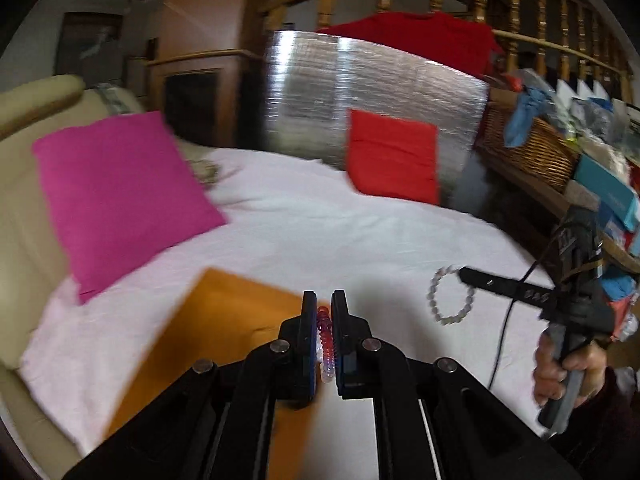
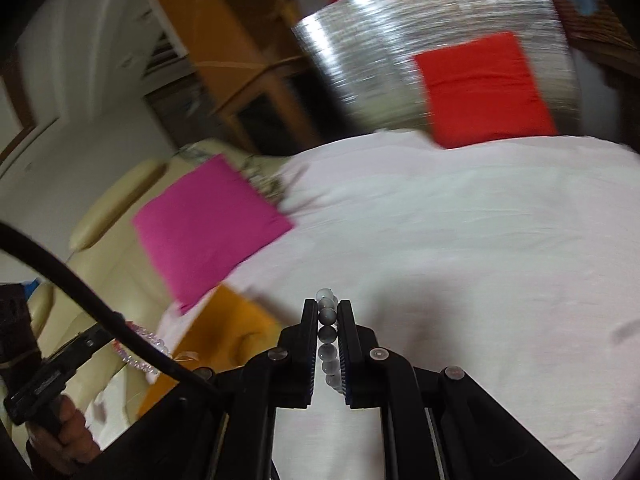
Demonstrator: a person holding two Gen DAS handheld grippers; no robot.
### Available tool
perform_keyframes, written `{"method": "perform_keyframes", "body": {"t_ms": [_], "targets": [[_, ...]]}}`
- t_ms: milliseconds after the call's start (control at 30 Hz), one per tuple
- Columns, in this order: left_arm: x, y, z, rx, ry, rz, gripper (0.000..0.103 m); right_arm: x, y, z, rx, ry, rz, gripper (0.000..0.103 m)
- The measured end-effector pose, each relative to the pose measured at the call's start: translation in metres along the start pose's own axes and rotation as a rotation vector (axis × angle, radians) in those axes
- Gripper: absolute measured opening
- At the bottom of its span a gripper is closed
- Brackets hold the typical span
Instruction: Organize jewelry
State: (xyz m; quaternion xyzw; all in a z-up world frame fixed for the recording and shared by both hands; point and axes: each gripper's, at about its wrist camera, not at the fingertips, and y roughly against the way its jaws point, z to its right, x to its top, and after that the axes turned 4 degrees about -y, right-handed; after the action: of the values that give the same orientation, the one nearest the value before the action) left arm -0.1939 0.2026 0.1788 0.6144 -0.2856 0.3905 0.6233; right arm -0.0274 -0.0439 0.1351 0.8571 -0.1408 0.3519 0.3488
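Red-and-clear beaded bracelet (image 1: 325,344) pinched in left gripper (image 1: 324,308), grey beaded bracelet (image 2: 328,336) pinched in right gripper (image 2: 327,307); likely light, floppy, slippery, best nipped across beads.

A red, pink and clear beaded bracelet (image 1: 325,344) stands edge-on at the bottom centre of the left wrist view, pinched between two dark fingers over an orange mat; in the right wrist view it shows at lower left as a blurred pink loop (image 2: 140,350). A grey-white pearl bracelet (image 1: 451,294) hangs as an open ring at the right of the left wrist view, caught at its upper edge, above the white sheet. In the right wrist view its round beads (image 2: 329,340) run in a line at bottom centre.
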Motion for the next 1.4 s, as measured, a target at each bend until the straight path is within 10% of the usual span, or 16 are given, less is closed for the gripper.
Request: {"method": "perform_keyframes", "body": {"t_ms": [333, 633, 967, 1133, 1400], "targets": [[-0.046, -0.032, -0.097, 0.022, 0.15, -0.125, 0.007, -0.007, -0.107, -0.103, 0.111, 0.089, -0.227, 0.011], [-0.086, -0.094, -0.115, -0.034, 0.282, -0.225, 0.007, -0.019, -0.219, -0.15, 0.043, 0.138, -0.407, 0.011], [-0.103, -0.116, -0.129, 0.074, 0.236, -0.311, 0.008, -0.04, -0.279, -0.147, -0.083, 0.159, -0.458, 0.012], [-0.099, -0.095, -0.124, 0.135, 0.182, -0.281, 0.06, -0.029, -0.259, -0.138, -0.088, 0.126, -0.421, 0.02], [-0.079, -0.037, -0.082, 0.34, 0.003, -0.189, 0.078, -0.023, -0.166, -0.135, -0.103, 0.201, -0.324, 0.029]]}}
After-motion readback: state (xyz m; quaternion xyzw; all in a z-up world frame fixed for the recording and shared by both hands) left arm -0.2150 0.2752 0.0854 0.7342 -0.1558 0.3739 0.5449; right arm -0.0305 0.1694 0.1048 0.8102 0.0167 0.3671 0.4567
